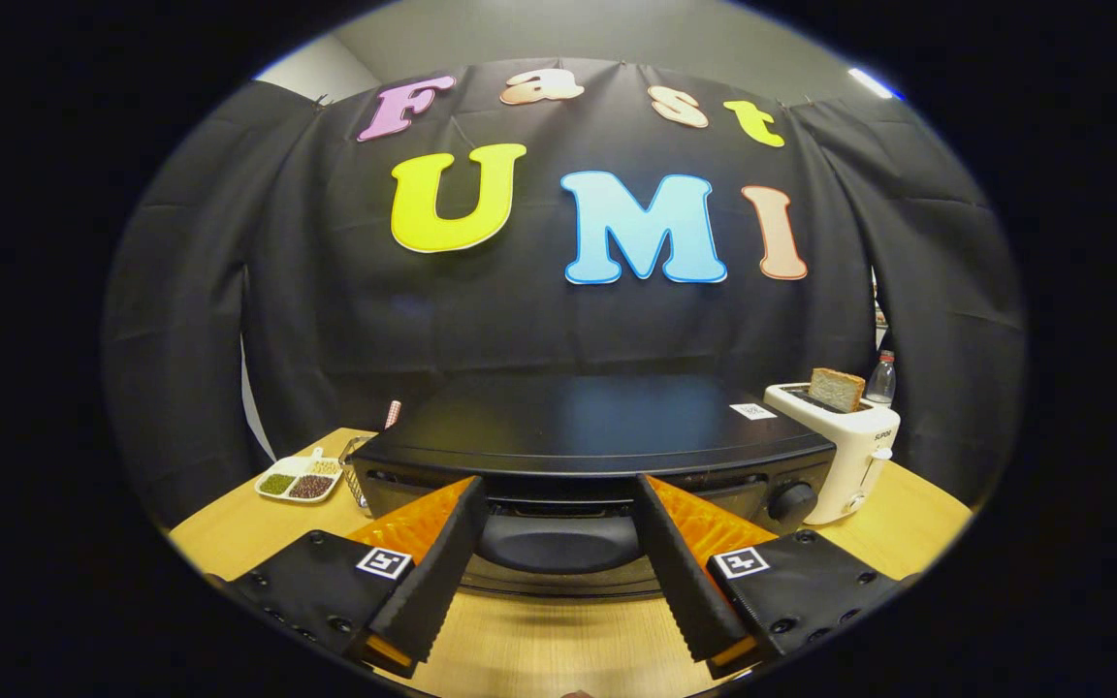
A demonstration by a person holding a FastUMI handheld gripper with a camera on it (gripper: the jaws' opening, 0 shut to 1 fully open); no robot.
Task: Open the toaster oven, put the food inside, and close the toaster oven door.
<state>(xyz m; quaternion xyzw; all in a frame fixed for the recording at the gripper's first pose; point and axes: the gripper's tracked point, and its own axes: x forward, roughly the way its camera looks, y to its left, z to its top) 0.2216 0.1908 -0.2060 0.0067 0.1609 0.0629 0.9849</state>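
A black toaster oven sits on the wooden table, right in front of me. Its dark curved door handle runs across the front, low between my two fingers. My gripper is open, one finger on each side of the handle, with a wide gap and nothing pressed between them. A round knob is on the oven's front, beyond the right finger. I cannot tell whether the door is fully closed.
A white toaster with a slice of bread standing in its slot is right of the oven, a bottle behind it. Left of the oven lie a divided white dish of beans and a wire rack.
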